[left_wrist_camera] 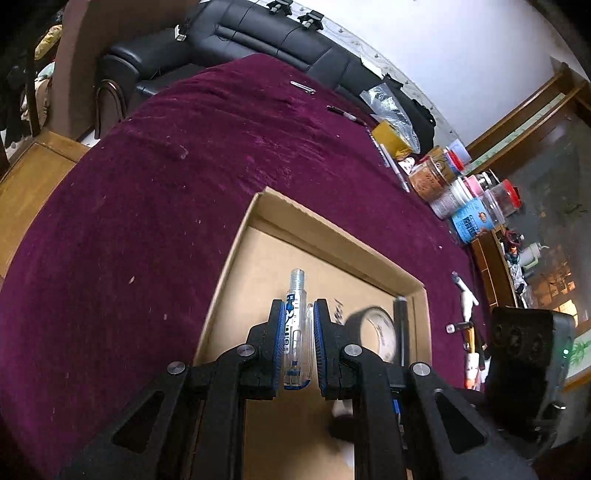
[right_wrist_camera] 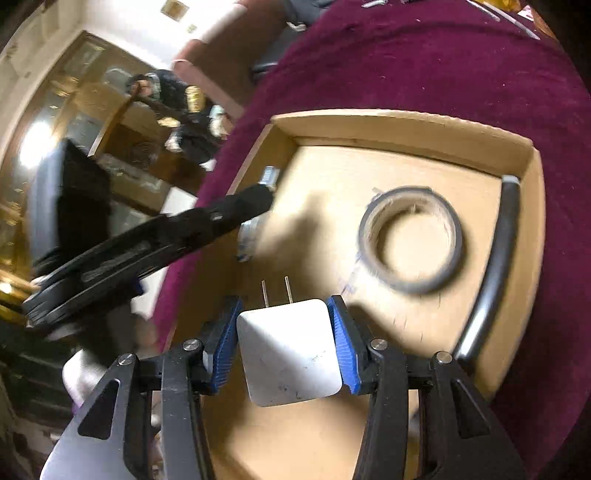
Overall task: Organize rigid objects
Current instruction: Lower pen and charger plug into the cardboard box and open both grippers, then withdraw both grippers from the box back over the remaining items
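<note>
My left gripper [left_wrist_camera: 298,310] is shut on a clear pen with blue print [left_wrist_camera: 296,280], held lengthwise over the left part of a shallow cardboard box [left_wrist_camera: 332,229]. In the box lie a roll of tape [left_wrist_camera: 376,328] and a black pen [left_wrist_camera: 400,332] along the right wall. My right gripper [right_wrist_camera: 284,301] is shut on a white plug adapter [right_wrist_camera: 291,354], prongs pointing forward, over the box [right_wrist_camera: 406,125] near its front. The tape roll [right_wrist_camera: 373,229] and black pen [right_wrist_camera: 498,251] lie beyond it. The left gripper [right_wrist_camera: 258,195] reaches in from the left.
The box sits on a maroon cloth [left_wrist_camera: 166,184]. Jars and cans [left_wrist_camera: 461,195] crowd the table's right edge. Loose pens [left_wrist_camera: 395,166] and a silver clip [left_wrist_camera: 303,88] lie on the far cloth, and small items [left_wrist_camera: 469,332] lie right of the box. A black sofa [left_wrist_camera: 258,33] stands behind.
</note>
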The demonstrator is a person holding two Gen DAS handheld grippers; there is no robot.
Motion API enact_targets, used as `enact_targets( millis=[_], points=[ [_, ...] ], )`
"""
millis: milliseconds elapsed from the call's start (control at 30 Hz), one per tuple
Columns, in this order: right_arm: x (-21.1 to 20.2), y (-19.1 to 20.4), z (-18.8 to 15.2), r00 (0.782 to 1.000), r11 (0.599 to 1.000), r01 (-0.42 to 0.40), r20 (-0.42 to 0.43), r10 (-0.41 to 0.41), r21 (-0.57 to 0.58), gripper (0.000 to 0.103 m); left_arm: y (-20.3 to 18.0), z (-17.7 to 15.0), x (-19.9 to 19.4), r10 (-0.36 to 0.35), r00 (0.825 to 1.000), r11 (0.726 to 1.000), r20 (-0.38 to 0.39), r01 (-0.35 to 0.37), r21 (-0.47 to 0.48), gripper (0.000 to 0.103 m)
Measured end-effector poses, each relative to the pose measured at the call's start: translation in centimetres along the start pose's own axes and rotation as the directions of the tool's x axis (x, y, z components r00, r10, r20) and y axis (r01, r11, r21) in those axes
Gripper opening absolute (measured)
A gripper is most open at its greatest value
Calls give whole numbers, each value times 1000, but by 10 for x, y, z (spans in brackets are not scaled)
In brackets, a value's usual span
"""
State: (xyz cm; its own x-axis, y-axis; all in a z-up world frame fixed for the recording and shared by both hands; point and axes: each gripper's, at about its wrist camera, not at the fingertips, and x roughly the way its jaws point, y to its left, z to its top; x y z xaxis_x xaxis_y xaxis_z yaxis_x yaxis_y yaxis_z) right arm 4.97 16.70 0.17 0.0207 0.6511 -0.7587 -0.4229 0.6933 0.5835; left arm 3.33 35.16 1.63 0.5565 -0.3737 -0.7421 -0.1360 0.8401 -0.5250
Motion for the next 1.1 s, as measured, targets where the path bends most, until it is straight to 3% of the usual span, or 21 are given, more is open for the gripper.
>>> enact_targets(
  millis=[67,200,267,500,567,667,700,767,800,867,900,933,967,1000,1033,1100],
  points=[
    [1,-1,8,999,1000,28,29,-28,-3,46,0,4,6,-3,1000,1000,-6,3,4,12],
    [-2,2,24,976,980,195,109,-190,-32,46,-4,12,16,-30,999,999,-13,30,15,12],
    [0,2,27,970,976,215,121,-210,-35,46,-4,15,20,-39,999,999,-14,39,12,13],
    [-7,33,32,931,936,330,207,-301,-125,47,-16,7,7,-62,998,998,-8,62,30,42],
    [-20,37,30,929,936,324,231,-289,-134,47,-21,1,-10,-31,998,999,48,29,38,55],
    [-51,44,15,910,926,337,312,-275,-169,47,-27,-15,-41,43,987,998,157,-51,46,60],
    [-65,46,6,891,916,360,358,-280,-178,47,-30,-23,-51,81,978,994,190,-92,51,60],
    [-96,51,-15,817,879,444,482,-317,-175,50,-45,-45,-73,149,951,980,271,-178,85,61],
    [-118,51,-37,733,840,523,580,-356,-144,65,-52,-55,-81,174,936,972,306,-213,100,63],
    [-141,45,-69,593,782,620,694,-409,-68,89,-73,-80,-94,220,900,953,378,-280,113,74],
    [-152,37,-88,507,750,661,741,-440,-7,90,-83,-91,-97,229,888,948,400,-297,117,78],
    [-159,26,-105,442,728,683,761,-475,58,90,-95,-101,-97,233,879,943,416,-309,125,82],
    [-163,18,-115,418,721,685,754,-507,105,90,-107,-111,-95,235,874,939,425,-317,133,82],
    [-169,-3,-128,412,730,658,722,-556,187,89,-120,-120,-92,233,875,936,425,-321,147,82],
    [-173,-16,-135,423,745,626,702,-573,231,89,-132,-128,-88,222,880,933,420,-316,169,82],
    [-181,-45,-148,478,775,551,645,-596,309,89,-155,-139,-80,202,889,924,411,-312,222,82]
  ],
)
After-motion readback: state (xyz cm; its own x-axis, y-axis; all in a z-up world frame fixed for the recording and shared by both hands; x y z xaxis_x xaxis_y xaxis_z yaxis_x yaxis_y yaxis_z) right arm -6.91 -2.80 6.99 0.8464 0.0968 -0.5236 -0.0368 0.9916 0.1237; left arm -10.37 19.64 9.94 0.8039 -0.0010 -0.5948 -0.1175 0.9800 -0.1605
